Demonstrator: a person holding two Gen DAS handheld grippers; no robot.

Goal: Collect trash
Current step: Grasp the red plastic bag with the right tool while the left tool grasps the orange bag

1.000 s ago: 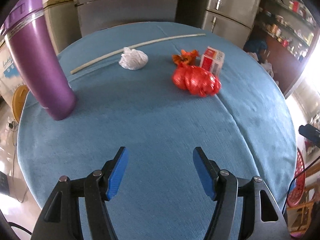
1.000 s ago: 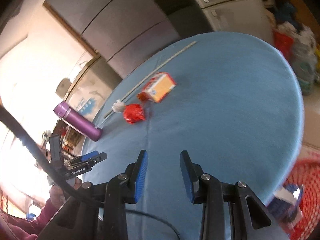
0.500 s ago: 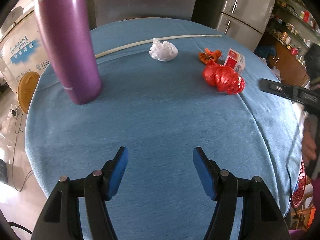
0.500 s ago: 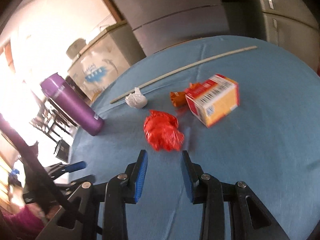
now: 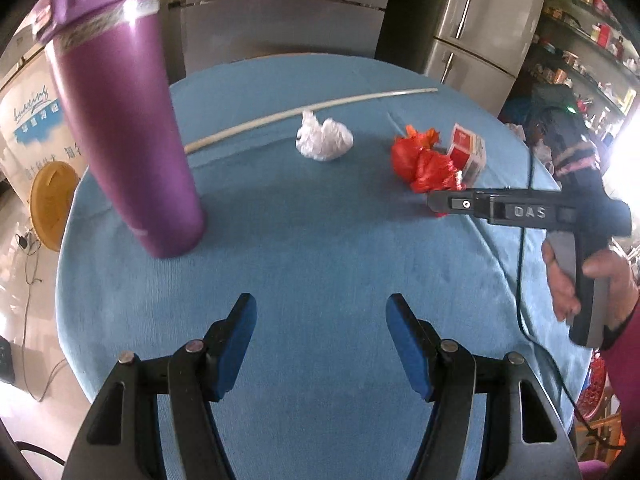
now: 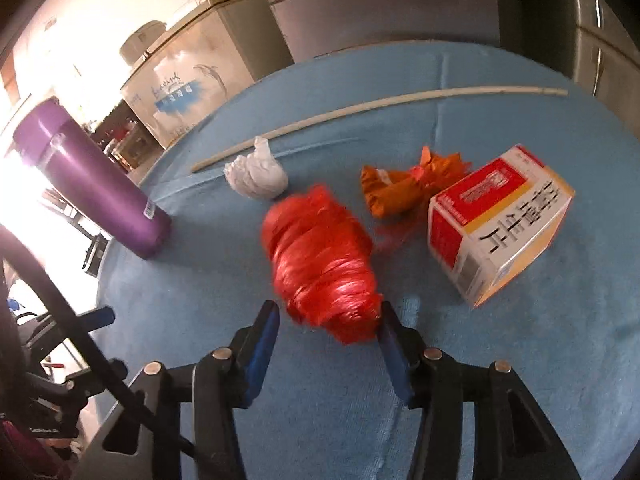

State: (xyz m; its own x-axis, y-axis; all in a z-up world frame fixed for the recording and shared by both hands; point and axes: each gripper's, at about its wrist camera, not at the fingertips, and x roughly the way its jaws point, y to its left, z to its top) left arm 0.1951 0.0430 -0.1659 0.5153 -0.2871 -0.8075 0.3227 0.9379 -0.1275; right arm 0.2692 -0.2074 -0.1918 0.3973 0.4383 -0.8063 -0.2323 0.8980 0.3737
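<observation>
From the left wrist camera we look down over our left claw [image 5: 320,320], its two blue-padded fingers spread wide with nothing between them, hovering above a round counter [image 5: 320,264] covered in blue cloth. A tall purple bottle [image 5: 120,120] stands upright at the left, close to the camera. Behind it a long pale rod [image 5: 304,110] lies across the far part of the counter, and a crumpled white paper wad [image 5: 324,140] sits just in front of the rod. To the right, a crumpled red plastic bag [image 5: 424,164] lies beside a small red and white box [image 5: 468,150], with an orange wrapper [image 5: 420,134] just behind the bag. Our right claw [image 5: 440,204] reaches in from the right edge with its tip at the red bag, and our hand [image 5: 592,280] grips its handle. From the right wrist camera we see our right claw [image 6: 328,324] held moderately wide, its fingers straddling the near end of the red plastic bag [image 6: 320,256]; whether the pads touch it we cannot tell through the blur. The box [image 6: 500,220] lies just right of the bag, the orange wrapper [image 6: 400,188] is behind them, the white wad [image 6: 258,176] sits further back by the rod [image 6: 380,108], and the purple bottle [image 6: 92,184] stands at the far left.
</observation>
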